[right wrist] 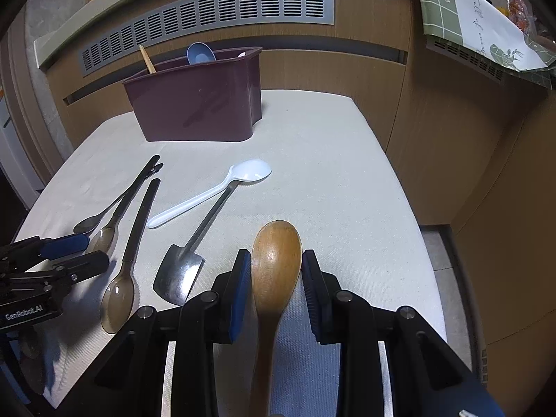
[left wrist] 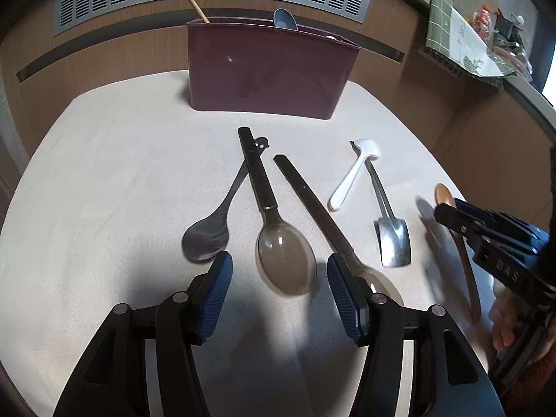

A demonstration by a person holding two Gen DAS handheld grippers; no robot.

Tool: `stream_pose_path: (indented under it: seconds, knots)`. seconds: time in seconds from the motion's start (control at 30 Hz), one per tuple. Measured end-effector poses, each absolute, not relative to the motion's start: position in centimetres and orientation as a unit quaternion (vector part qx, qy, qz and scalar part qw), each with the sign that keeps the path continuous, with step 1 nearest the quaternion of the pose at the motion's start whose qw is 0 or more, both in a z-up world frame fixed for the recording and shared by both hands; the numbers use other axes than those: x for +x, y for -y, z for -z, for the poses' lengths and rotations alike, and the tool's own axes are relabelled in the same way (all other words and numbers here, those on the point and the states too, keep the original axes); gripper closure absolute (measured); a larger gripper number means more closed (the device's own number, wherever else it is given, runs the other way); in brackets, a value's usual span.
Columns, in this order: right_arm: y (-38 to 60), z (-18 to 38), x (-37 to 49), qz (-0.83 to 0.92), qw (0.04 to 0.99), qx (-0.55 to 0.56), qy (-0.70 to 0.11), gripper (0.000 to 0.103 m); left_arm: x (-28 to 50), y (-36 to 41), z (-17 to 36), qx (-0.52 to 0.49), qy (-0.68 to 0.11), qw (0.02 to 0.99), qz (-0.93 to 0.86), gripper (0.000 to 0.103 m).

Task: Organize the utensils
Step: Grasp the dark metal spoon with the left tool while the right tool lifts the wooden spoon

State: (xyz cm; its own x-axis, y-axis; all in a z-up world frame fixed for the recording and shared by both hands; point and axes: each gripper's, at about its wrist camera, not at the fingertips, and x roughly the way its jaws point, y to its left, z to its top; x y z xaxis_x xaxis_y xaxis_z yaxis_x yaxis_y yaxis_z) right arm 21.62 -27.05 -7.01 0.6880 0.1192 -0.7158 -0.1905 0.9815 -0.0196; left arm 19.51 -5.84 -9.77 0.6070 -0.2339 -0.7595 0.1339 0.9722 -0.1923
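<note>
1. The right claw (right wrist: 276, 290) straddles the wooden spoon (right wrist: 276, 264). The spoon's bowl lies between the blue pads; I cannot tell whether they press it or merely flank it.
2. The wooden spoon's long axis runs along the claw's pointing line, bowl away from the camera toward the maroon holder (right wrist: 198, 102), handle back under the claw.
3. The left claw (left wrist: 279, 293) is spread wide, holding nothing, over the smoky plastic spoon (left wrist: 285, 260) on the table (left wrist: 121, 173).
4. That spoon's bowl is nearest the claw, and its dark handle points toward the holder.
</note>
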Motion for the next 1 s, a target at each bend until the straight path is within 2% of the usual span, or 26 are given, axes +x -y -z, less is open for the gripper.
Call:
stream_pose_path:
  seconds: [0.17, 0.4, 0.47, 0.53, 0.57, 0.77, 1.0]
  knots:
    - [27.3, 6.9, 21.2, -0.068, 0.924, -0.054, -0.372, 0.077, 19.7, 7.4, 10.0, -0.029, -0.430, 0.901, 0.056, 0.044]
    - [27.5, 6.7, 20.9, -0.067, 0.929, -0.041, -0.360, 0.077, 19.8, 7.4, 10.0, -0.073, -0.428, 0.900, 0.012, 0.045]
    - [27.5, 6.4, 20.7, -0.065, 0.932, -0.043, -0.354, 0.077, 19.9, 7.7, 10.0, -0.060, -0.423, 0.904, 0.002, 0.052]
    - [27.5, 6.0, 20.4, -0.063, 0.935, -0.049, -0.345, 0.077, 19.9, 7.2, 9.8, -0.063, -0.418, 0.906, 0.006, 0.070]
    - [27.4, 5.7, 20.3, -0.061, 0.937, -0.054, -0.341, 0.077, 19.9, 6.6, 9.5, -0.077, -0.415, 0.907, 0.016, 0.070]
    - [27.1, 4.0, 19.8, -0.068, 0.943, -0.062, -0.319, 0.077, 17.8, 3.1, 4.6, -0.081, -0.311, 0.947, 0.012, 0.070]
    - [26.6, 2.2, 19.8, -0.109, 0.940, -0.021, -0.322, 0.077, 15.7, 0.4, 0.3, -0.069, -0.247, 0.967, 0.007, 0.070]
